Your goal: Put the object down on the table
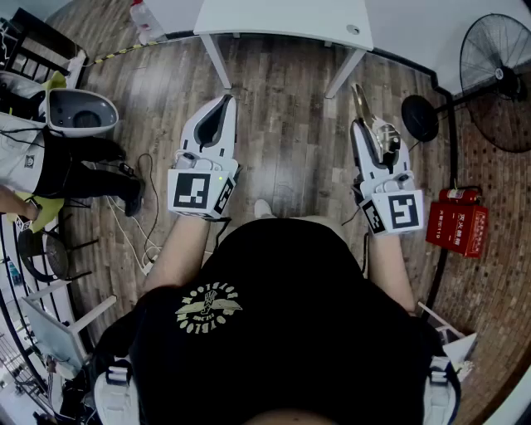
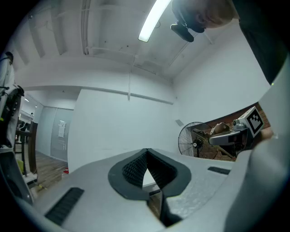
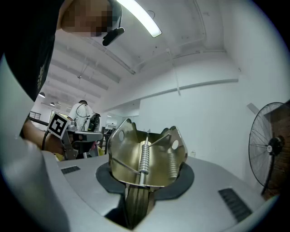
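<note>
While I hold both grippers out over the brown wooden plank floor (image 1: 282,133), the right gripper (image 1: 367,134) is clamped on a brass-coloured sheet-metal spring clip (image 1: 361,101); in the right gripper view its jaws stand partly closed around the clip's narrow end, and the clip (image 3: 145,158) flares upward from them, its two scalloped wings spread and a coiled steel spring (image 3: 144,159) running down its middle; the clip is up in the air in that grip, short of the white rectangular table (image 1: 282,18) that stands ahead of me at the top of the head view; the left gripper (image 1: 221,106) points the same way, level with the right one and well apart from it; in the left gripper view its black ribbed pads (image 2: 131,168) meet at the tips with nothing between them; a black standing fan (image 1: 496,79) is off to my right, with a red box (image 1: 458,221) on the floor near it.
</note>
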Demonstrator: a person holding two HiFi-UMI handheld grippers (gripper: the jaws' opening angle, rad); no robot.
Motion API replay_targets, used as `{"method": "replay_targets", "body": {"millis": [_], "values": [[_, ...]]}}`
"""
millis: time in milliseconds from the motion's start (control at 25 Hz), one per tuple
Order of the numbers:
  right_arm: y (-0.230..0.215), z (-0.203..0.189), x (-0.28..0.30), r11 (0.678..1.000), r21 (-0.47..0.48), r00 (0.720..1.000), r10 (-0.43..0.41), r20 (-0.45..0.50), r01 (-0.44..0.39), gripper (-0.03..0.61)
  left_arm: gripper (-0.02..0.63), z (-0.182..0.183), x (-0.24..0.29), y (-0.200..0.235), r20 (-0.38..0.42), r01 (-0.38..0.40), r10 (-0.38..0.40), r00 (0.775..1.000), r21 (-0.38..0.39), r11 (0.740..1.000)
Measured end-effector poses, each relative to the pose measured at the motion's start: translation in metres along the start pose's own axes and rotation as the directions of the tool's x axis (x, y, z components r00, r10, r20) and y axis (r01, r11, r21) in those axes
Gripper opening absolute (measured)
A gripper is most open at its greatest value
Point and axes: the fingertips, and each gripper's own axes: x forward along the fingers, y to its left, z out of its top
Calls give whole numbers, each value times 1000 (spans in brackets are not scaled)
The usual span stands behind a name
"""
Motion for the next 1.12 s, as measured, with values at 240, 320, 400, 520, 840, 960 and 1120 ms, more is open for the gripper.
{"method": "replay_targets", "body": {"millis": [240,320,400,520,840,960,1120], "values": [[21,-2,20,1000,0,1000,4,-13,-4,110,7,-5,-1,21,7,19,-19,1000,-8,1000],[23,0,22,1000,-1,1000,4,-14,-4,110,7,-6,0,24,10,22,-22,1000,-18,1000],[21,3,23,1000,-5,1000,2,-11,-2,110,7,-9,1,24,6,26,-26,1000,-25,999],[11,2,27,1000,-16,1000,-4,-10,4,110,6,-18,10,25,-7,28,-28,1000,-33,999],[-32,-21,56,999,25,999,-19,-46,20,110,7,-42,56,35,-52,26,-28,998,-47,999],[-48,-28,69,999,40,998,-13,-60,16,110,8,-46,77,37,-62,29,-31,998,-45,999],[-69,-37,91,998,58,998,2,-69,2,110,7,-47,109,43,-60,26,-30,998,-64,998]]}}
